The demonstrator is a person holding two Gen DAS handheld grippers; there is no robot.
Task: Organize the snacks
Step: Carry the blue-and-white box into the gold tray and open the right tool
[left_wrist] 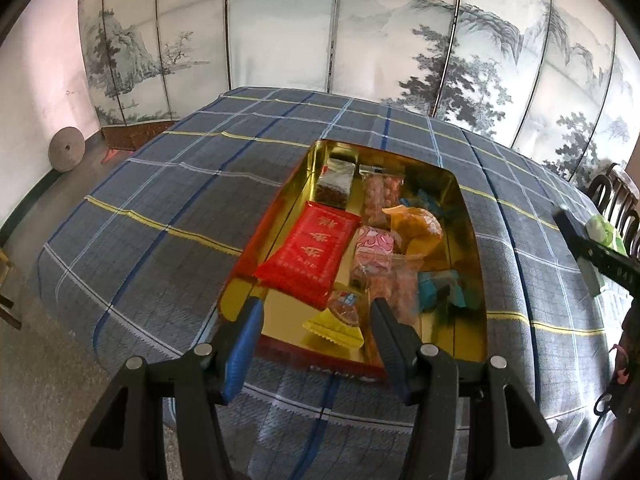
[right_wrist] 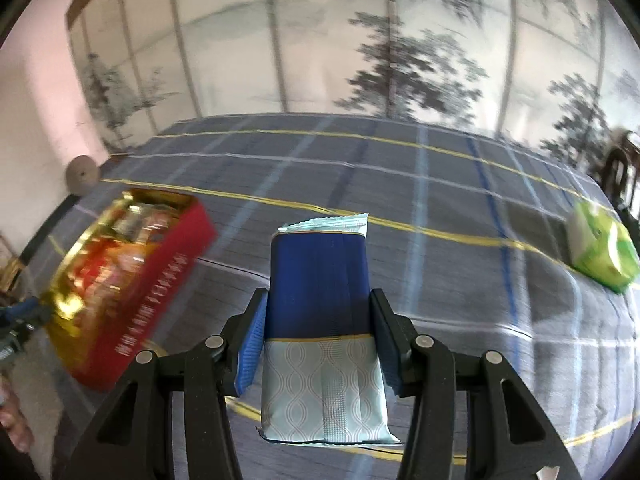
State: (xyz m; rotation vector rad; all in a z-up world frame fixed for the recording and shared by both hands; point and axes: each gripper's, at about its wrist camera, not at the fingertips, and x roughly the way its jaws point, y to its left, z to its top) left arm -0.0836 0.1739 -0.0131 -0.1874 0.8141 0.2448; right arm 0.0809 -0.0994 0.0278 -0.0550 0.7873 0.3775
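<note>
A blue packet (right_wrist: 318,280) is held in the right claw (right_wrist: 318,320), apparently for carrying to the tin (left_wrist: 468,216); placement among the snacks is called for. The left claw (left_wrist: 316,316) is half open, empty.

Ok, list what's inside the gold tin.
The gold tin holds a red packet, a dark snack bag, pink sweets, an orange bag and teal wrappers. Anything beneath them is covered.

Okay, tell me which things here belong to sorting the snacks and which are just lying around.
Part of the job:
- red tin box with gold lining, holding snacks
- blue and pale-green snack packet, gripped by the right hand-held gripper
- green packet on the cloth

Just lying about:
- painted folding screen
- round grey stone disc
- checked tablecloth
</note>
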